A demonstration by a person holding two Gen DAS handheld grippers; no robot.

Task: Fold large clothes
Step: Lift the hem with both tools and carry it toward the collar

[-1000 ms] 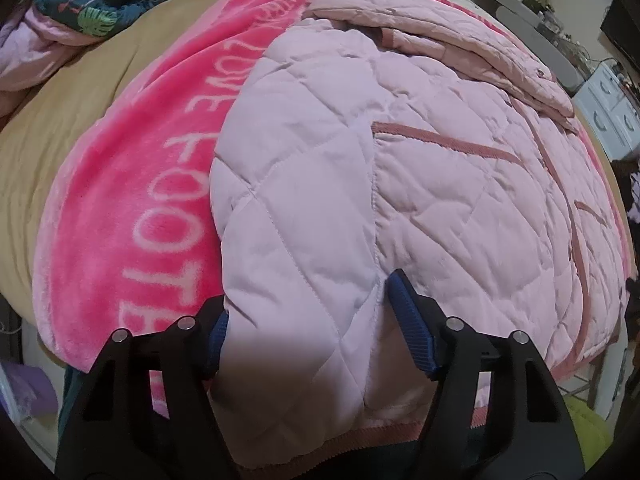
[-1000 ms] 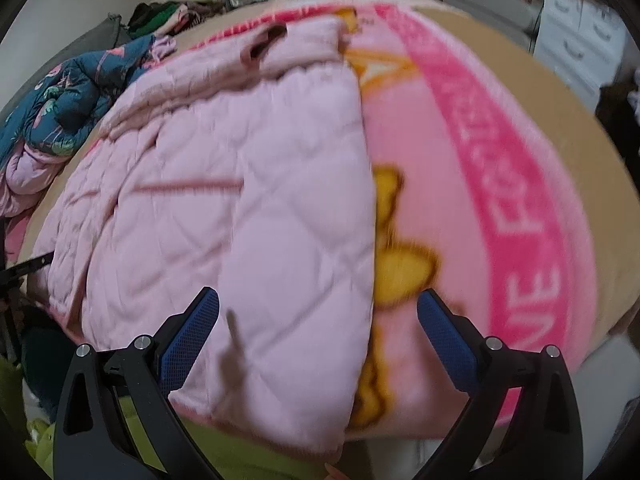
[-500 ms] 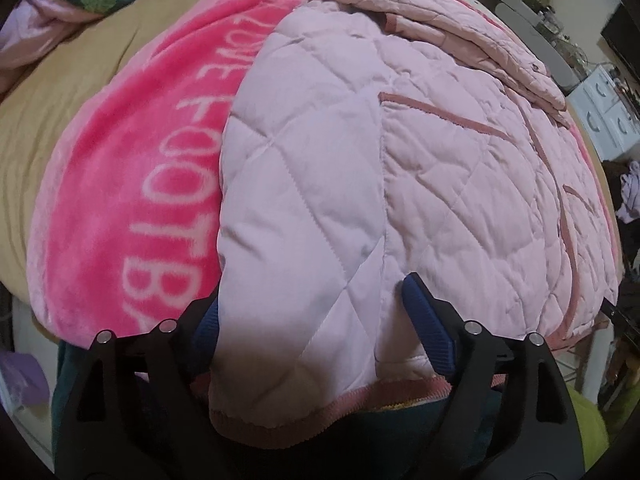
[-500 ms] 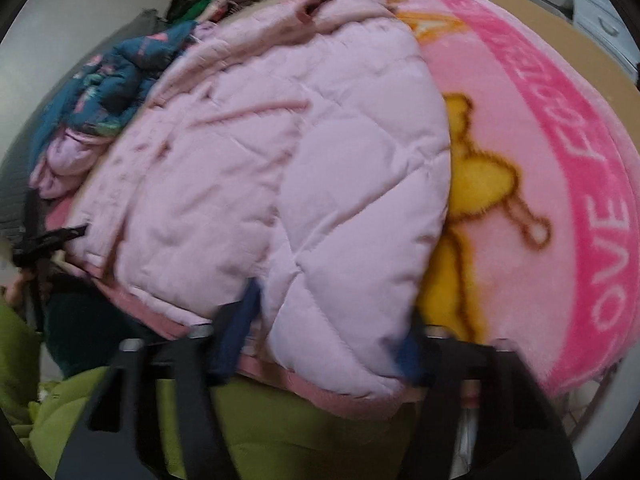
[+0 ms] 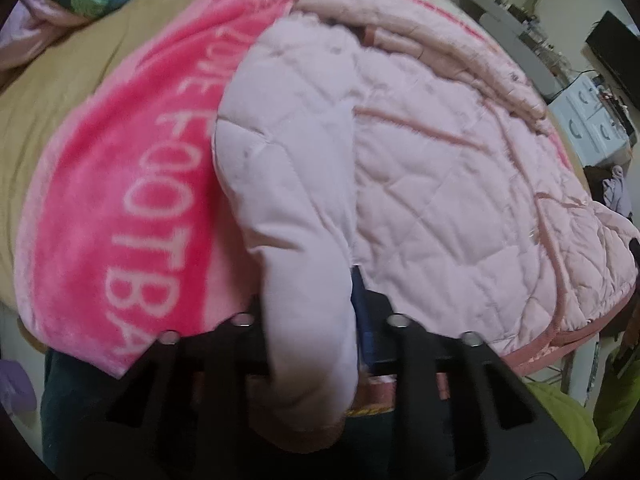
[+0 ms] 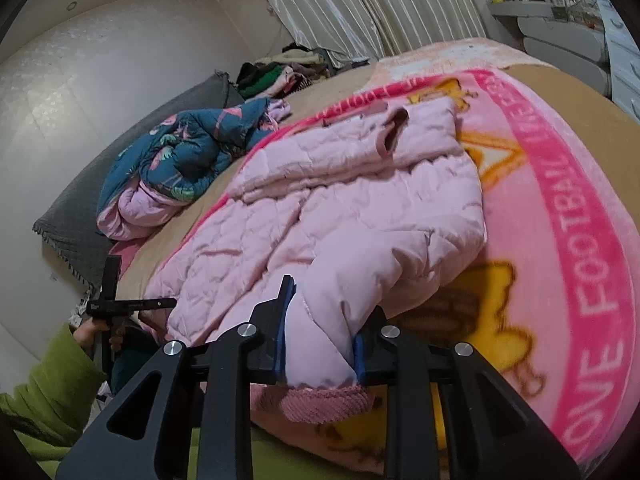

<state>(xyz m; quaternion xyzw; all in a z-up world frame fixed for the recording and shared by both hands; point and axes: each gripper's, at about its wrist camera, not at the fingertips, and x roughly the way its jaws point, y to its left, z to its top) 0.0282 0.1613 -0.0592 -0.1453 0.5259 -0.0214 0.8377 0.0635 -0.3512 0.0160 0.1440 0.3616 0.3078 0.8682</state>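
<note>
Both grippers' fingers just closed, left gripper and right gripper pinching jacket hem, left pads hidden

Soft, even indoor light with a slightly pinkish cast leaves only faint shadows under the folds of the pink quilted jacket, while strong fisheye bending and dark vignetted corners frame both views, and the left wrist view is smeared by motion blur throughout.

My bed fills the room: striped curtains behind it, plain white wall left, white drawers right.
</note>
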